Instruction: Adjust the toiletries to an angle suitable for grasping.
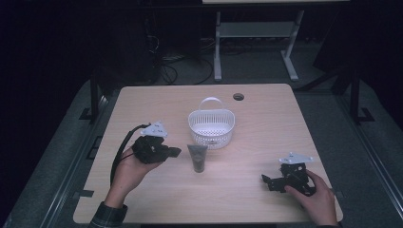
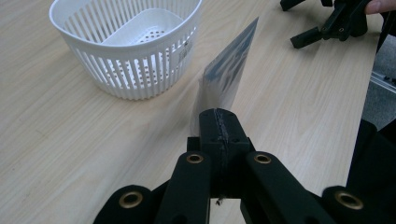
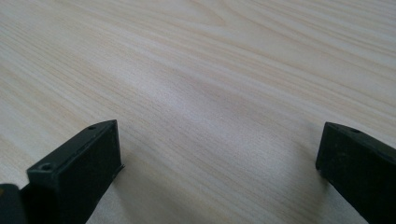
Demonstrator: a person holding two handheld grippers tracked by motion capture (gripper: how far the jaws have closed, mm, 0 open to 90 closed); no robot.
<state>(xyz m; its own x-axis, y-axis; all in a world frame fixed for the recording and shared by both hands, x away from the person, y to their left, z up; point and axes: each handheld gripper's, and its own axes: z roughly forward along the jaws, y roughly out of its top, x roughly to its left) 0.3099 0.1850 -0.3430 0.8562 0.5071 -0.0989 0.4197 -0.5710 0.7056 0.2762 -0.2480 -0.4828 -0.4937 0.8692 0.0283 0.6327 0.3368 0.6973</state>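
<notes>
Trouble spot: left gripper (image 2: 218, 122) is clenched on just the edge of the grey tube (image 2: 226, 70) beside the white basket (image 2: 126, 51), so it may slip; right gripper (image 3: 219, 154) idles spread wide over the table (image 3: 210, 70).

Wore a checked sleeve (image 1: 108, 214) at the left wrist. Had black grippers, left gripper (image 1: 175, 152) and right gripper (image 1: 264, 179), each topped with a grey three-cornered plate. Showed brass rings near the jaws and trailed a black cable (image 1: 119, 151).
</notes>
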